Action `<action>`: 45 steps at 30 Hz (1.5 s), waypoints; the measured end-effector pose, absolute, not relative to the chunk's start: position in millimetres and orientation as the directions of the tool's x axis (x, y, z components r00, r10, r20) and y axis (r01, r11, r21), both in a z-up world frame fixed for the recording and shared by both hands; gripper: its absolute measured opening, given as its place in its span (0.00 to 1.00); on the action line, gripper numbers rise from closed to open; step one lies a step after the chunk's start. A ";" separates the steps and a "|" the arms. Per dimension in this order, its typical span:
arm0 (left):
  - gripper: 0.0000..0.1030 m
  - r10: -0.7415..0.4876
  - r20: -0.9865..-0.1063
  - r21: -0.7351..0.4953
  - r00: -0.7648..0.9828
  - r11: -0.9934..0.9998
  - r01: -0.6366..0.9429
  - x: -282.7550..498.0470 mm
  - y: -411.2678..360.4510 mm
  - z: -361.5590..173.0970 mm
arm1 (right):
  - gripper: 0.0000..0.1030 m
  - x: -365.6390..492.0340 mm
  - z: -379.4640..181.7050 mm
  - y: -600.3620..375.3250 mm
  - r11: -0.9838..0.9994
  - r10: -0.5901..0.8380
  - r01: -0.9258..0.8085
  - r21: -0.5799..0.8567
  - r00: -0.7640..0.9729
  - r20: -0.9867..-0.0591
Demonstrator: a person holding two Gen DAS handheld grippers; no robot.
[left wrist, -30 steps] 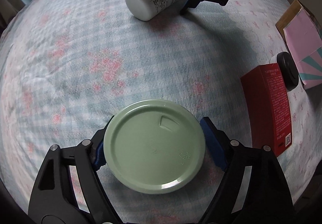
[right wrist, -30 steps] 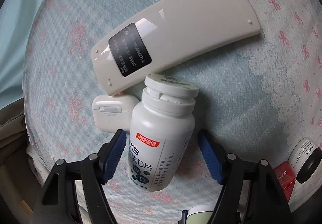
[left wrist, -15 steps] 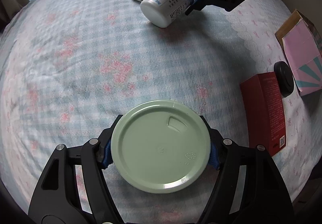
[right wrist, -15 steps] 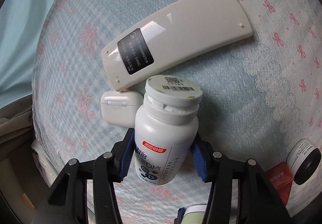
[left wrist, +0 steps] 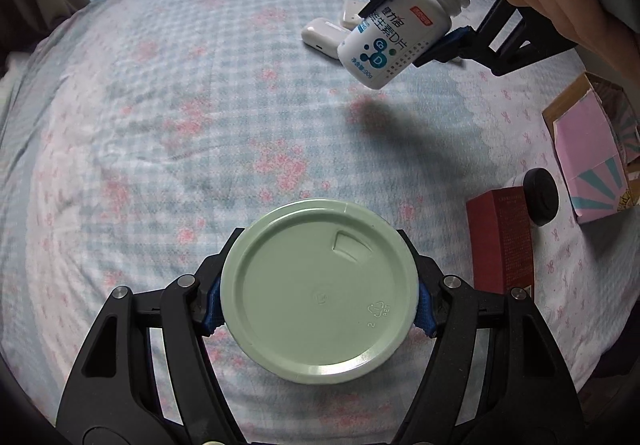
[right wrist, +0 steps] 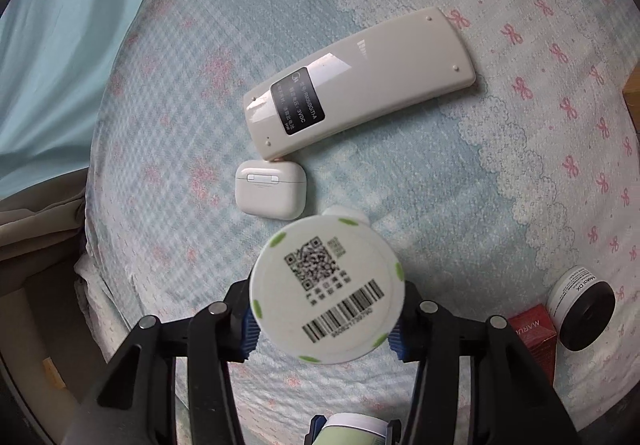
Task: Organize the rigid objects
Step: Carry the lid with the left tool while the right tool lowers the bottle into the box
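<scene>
Holding both picks clear of the bedspread [left wrist: 160, 125], your left gripper [left wrist: 320, 309] clamps the green-lidded jar [left wrist: 320, 285] and your right gripper [right wrist: 324, 329] the white bottle [right wrist: 326, 289], while remote [right wrist: 360, 85], earbud case [right wrist: 270, 189], red box [left wrist: 500, 241] and black-capped jar [left wrist: 540, 197] beyond the fingers await sorting.

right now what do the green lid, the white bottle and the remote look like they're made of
Green lid: matte moulded plastic, judging by the embossed recycling mark near its rim.
White bottle: glossy plastic with a printed label; its cap carries a printed barcode.
Remote: hard, glossy cream plastic, going by the window glare and small screw holes.
</scene>
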State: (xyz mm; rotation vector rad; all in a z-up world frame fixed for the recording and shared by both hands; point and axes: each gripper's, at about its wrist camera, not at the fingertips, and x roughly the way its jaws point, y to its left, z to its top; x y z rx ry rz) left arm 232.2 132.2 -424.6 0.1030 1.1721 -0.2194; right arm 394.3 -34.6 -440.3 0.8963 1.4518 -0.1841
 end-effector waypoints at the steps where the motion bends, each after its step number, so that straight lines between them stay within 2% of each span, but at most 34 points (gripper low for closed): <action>1: 0.65 -0.114 -0.920 -0.031 0.374 0.975 0.220 231.1 133.4 -419.1 | 0.45 391.0 -434.9 -35.7 0.682 0.401 0.601 0.416 0.169 -0.901; 14: 0.65 -0.137 -0.898 -0.041 0.419 0.973 0.229 212.8 115.5 -313.1 | 0.45 317.5 -320.9 -81.7 0.755 0.443 0.425 0.500 0.232 -0.866; 23: 0.65 -0.179 -0.882 -0.065 0.435 0.962 0.265 185.6 32.7 -247.7 | 0.45 243.2 -260.8 -187.1 0.731 0.513 0.373 0.571 0.250 -0.821; 27: 0.65 -0.200 -0.877 -0.076 0.436 0.955 0.285 172.4 -23.1 -230.3 | 0.45 214.0 -244.3 -248.3 0.759 0.492 0.351 0.548 0.242 -0.836; 35: 0.65 -0.241 -0.882 -0.090 0.406 0.930 0.356 161.0 -141.6 -229.4 | 0.45 178.0 -244.3 -367.7 0.765 0.452 0.386 0.515 0.247 -0.857; 45: 0.65 -0.203 -0.926 -0.067 0.319 0.918 0.390 176.5 -235.5 -274.4 | 0.45 169.8 -292.6 -466.4 0.723 0.472 0.463 0.513 0.211 -0.856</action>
